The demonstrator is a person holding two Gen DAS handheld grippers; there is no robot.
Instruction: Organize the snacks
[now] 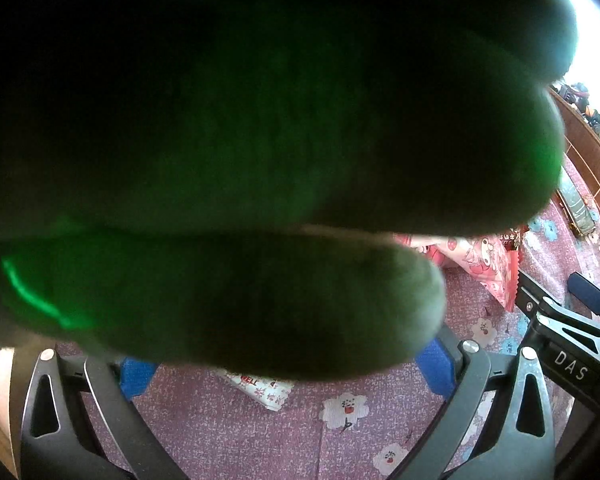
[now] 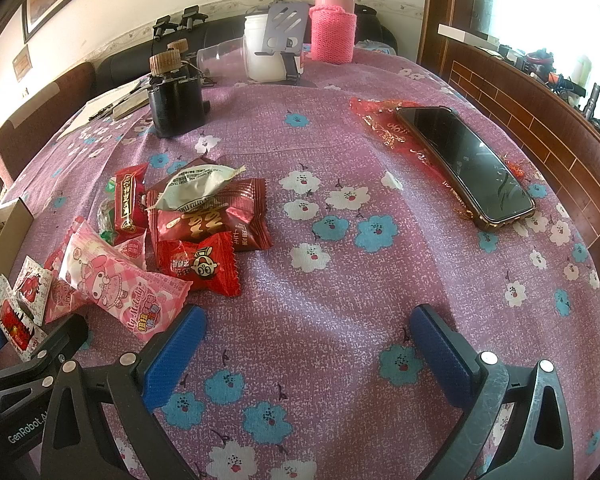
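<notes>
In the right wrist view a pile of wrapped snacks lies at the left of the purple flowered tablecloth (image 2: 340,280): a pink packet (image 2: 120,284), a small red packet (image 2: 198,266), a dark red packet (image 2: 212,220) with a white wrapper (image 2: 200,184) on it, and small white sachets (image 2: 20,304). My right gripper (image 2: 308,344) is open and empty, right of the pile. In the left wrist view a dark green blurred shape (image 1: 260,140) covers most of the lens. My left gripper (image 1: 284,372) is open over a white sachet (image 1: 260,390); the pink packet (image 1: 480,264) shows beyond.
A phone (image 2: 468,160) lies on a red wrapper at the right. At the back stand a pink flask (image 2: 334,20), a white jar (image 2: 268,48), a clear cup (image 2: 220,58) and a black holder with bottles (image 2: 176,100). A wooden ledge (image 2: 540,112) borders the right side.
</notes>
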